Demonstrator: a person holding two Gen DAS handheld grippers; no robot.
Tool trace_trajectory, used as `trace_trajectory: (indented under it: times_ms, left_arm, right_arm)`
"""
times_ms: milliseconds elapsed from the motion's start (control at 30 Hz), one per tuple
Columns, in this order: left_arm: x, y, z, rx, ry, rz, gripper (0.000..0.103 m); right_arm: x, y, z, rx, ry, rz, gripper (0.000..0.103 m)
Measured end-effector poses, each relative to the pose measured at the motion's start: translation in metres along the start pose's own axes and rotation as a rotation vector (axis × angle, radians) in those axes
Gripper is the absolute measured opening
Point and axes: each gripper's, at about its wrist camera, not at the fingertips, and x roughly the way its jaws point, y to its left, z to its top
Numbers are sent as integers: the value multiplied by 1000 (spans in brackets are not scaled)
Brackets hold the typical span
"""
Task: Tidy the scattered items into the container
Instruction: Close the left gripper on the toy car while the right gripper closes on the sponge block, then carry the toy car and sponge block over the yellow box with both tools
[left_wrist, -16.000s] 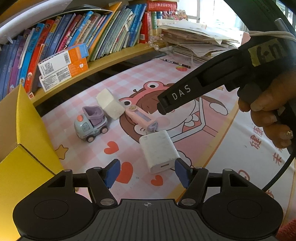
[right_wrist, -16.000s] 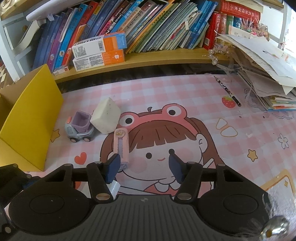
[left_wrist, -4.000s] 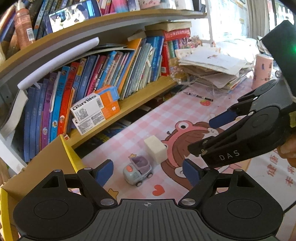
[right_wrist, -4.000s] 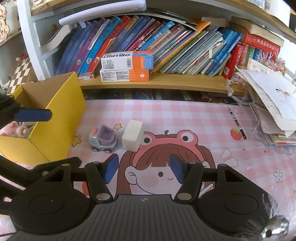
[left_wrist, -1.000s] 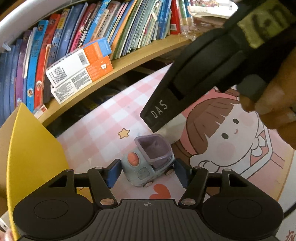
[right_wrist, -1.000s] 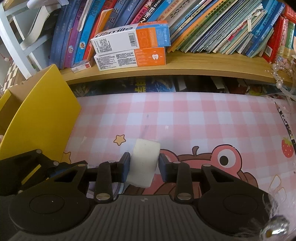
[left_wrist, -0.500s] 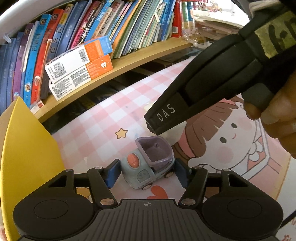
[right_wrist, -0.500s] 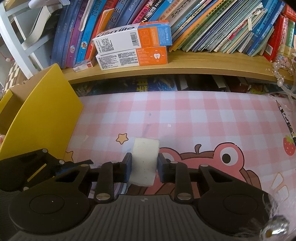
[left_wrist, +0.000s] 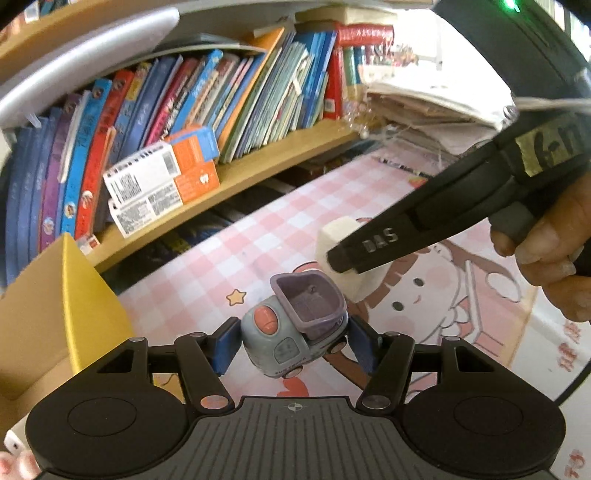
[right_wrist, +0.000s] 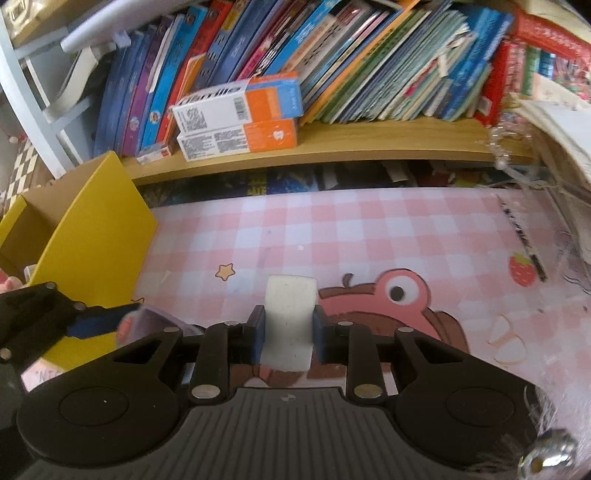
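Left wrist view: left gripper (left_wrist: 291, 345) pinches toy truck (left_wrist: 293, 332); yellow box (left_wrist: 74, 295) sits at 9 o'clock, nearer this hand. R gripper (right_wrist: 288, 334) pinches white block (right_wrist: 290, 321).

Leaning books (right_wrist: 369, 62) on wooden shelf (right_wrist: 369, 142), two orange-white boxes (right_wrist: 236, 122), pink cartoon mat (right_wrist: 369, 236), paper stack (left_wrist: 424, 99)

"DAS" (white letters) marks the right gripper (left_wrist: 343, 260) finger.

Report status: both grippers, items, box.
Left hand-held gripper shut on toy truck. Right hand-held gripper shut on white block. Yellow box left, path open.
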Motion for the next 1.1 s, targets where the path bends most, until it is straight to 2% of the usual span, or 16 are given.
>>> trace_trajectory:
  times_ms: [233, 533, 933, 1100]
  left_arm:
    - [-40, -2, 0, 1, -50, -16, 63]
    - [-91, -7, -15, 10, -94, -44, 63]
    - [-142, 3, -45, -27, -133, -33, 63]
    - [-157, 15, -53, -39, -136, 3, 63]
  right_arm:
    - [-37, -1, -17, 23, -26, -24, 24]
    - [-77, 20, -41, 18, -40, -22, 24]
    - [-114, 63, -53, -35, -76, -20, 24]
    - [-123, 84, -54, -76, -81, -13, 24]
